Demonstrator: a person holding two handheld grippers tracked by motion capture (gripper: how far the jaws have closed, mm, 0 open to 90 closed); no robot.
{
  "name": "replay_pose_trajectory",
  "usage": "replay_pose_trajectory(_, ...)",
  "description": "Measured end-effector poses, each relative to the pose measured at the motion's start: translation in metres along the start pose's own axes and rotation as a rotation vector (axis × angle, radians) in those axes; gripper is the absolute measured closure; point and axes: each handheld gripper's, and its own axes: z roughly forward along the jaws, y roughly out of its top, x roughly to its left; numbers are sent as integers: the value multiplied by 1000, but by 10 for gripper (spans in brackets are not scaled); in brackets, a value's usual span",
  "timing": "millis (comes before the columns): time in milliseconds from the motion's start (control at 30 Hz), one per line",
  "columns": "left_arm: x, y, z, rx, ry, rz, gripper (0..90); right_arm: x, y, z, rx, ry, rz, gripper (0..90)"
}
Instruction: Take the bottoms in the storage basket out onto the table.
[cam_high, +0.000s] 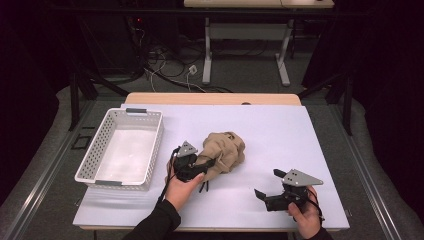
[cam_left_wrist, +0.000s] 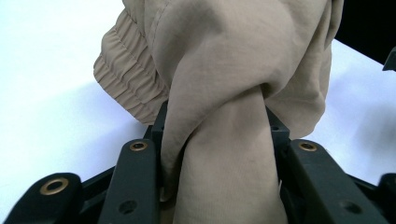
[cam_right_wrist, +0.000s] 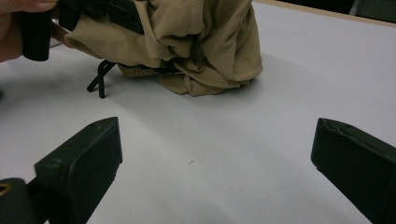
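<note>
A crumpled tan garment (cam_high: 226, 148) lies in the middle of the white table cover (cam_high: 280, 130). My left gripper (cam_high: 202, 167) sits at the garment's near-left side and is shut on a bunched fold of it. In the left gripper view the tan cloth (cam_left_wrist: 233, 70) fills the gap of the left gripper (cam_left_wrist: 219, 128), pinched between both jaws, and an elastic hem shows at the left. My right gripper (cam_high: 267, 184) rests near the front right of the table, open and empty. In the right gripper view the right gripper (cam_right_wrist: 217, 149) points at the garment (cam_right_wrist: 205, 42) from a distance.
A white perforated basket (cam_high: 156, 145), with nothing in it, stands at the left of the table. A short black cord (cam_right_wrist: 99, 79) lies on the cover beside the garment. Bare white cover lies between the right gripper and the garment. Beyond the table's far edge are cables and desk legs.
</note>
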Motion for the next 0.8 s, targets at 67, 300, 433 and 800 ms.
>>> replay_pose_trajectory(67, 0, -1, 1, -1, 4, 7, 605, 0, 0, 0, 0, 0, -2, 17)
replay_pose_trajectory(300, 0, -4, 2, -2, 9, 22, 595, 0, -1, 0, -1, -1, 1, 18)
replay_pose_trajectory(433, -1, -5, 2, -4, 10, 24, 580, -1, -1, 0, 2, -5, 3, 18)
replay_pose_trajectory(800, -3, -4, 3, 8, 28, 9, 450, -1, -1, 1, 0, -4, 4, 18)
